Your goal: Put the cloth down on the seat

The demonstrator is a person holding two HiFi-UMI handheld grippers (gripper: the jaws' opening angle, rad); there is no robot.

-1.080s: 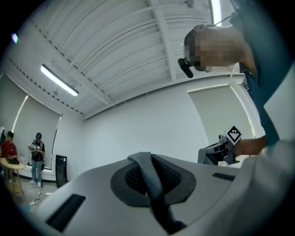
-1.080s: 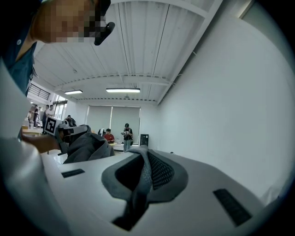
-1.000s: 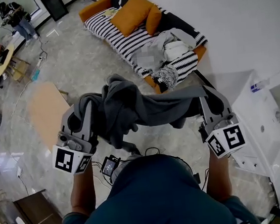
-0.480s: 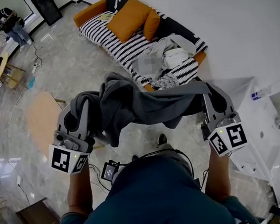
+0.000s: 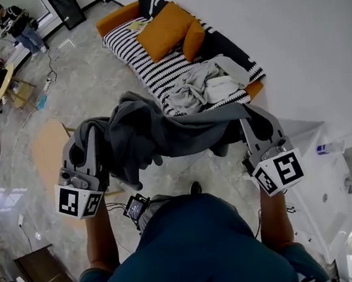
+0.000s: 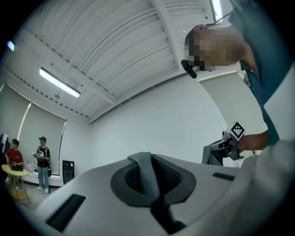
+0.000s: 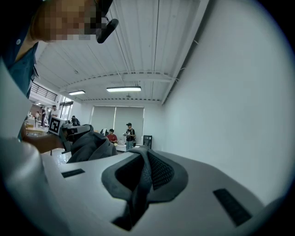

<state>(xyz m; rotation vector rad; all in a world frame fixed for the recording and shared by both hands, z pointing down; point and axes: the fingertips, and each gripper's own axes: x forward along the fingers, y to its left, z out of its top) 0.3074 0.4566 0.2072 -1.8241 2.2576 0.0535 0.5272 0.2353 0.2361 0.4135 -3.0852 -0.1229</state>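
Observation:
A dark grey cloth point(image 5: 162, 132) hangs stretched between my two grippers in the head view, bunched toward the left. My left gripper point(image 5: 94, 139) is shut on its left end; a fold of the cloth point(image 6: 146, 177) shows pinched between the jaws in the left gripper view. My right gripper point(image 5: 249, 123) is shut on the right end, with a cloth strip point(image 7: 140, 179) clamped between its jaws. Both grippers point upward. The seat is an orange sofa point(image 5: 119, 15) with a striped cover point(image 5: 155, 61), just beyond the cloth.
Orange cushions point(image 5: 170, 28) and a heap of pale clothes point(image 5: 205, 87) lie on the sofa. A round wooden table point(image 5: 48, 147) stands at the left under my left gripper. White furniture point(image 5: 341, 170) is at the right. People point(image 5: 17, 25) stand far back left.
The view has shifted closer to the sofa; the cloth stays stretched between both grippers, and the sofa's clothes heap now sits right behind it.

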